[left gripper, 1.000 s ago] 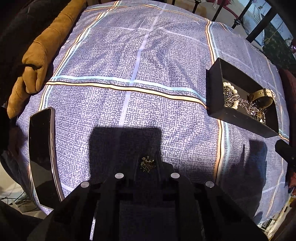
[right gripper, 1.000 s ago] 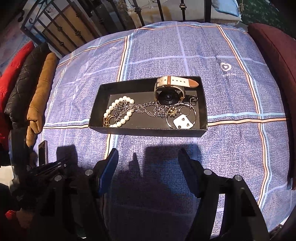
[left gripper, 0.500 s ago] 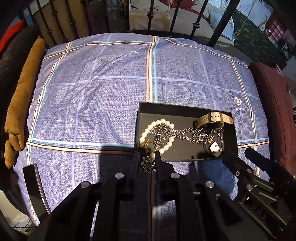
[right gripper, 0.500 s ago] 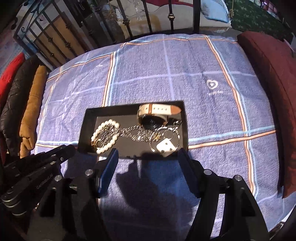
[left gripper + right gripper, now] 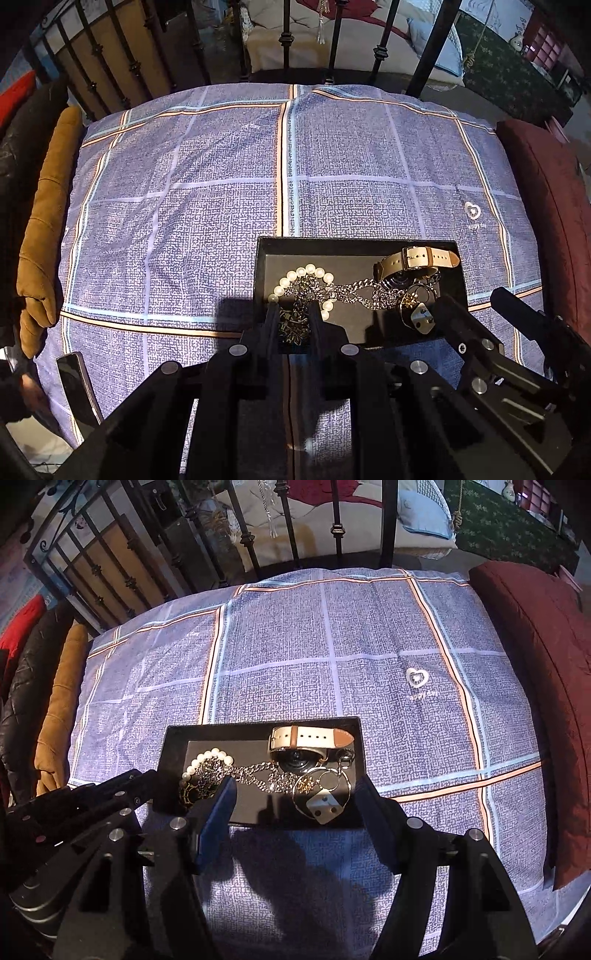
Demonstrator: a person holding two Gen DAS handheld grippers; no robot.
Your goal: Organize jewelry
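Note:
A black open box [image 5: 354, 242] lies on the blue checked bedspread [image 5: 207, 206]. It holds a pearl bracelet [image 5: 306, 271], a silver chain [image 5: 354, 290], a beige-strapped watch [image 5: 417, 258] and a key ring with a white tag [image 5: 419, 317]. My left gripper [image 5: 293, 317] is shut on a small gold jewelry piece [image 5: 293, 330] and hangs over the box's near left corner. My right gripper [image 5: 295, 790] stands open at the box's [image 5: 258, 725] near edge with nothing between its fingers. The watch [image 5: 310, 738] and pearl bracelet [image 5: 210, 757] lie beyond them.
A black phone [image 5: 77, 384] lies at the near left edge of the bedspread. A brown cushion [image 5: 44, 229] runs along the left side and a maroon cushion [image 5: 543, 192] along the right. Black iron rails [image 5: 284, 40] stand behind the far edge.
My left gripper carried the gold piece to the right, from the bare bedspread to over the box's near left corner. The box now sits closer to my right gripper's fingers.

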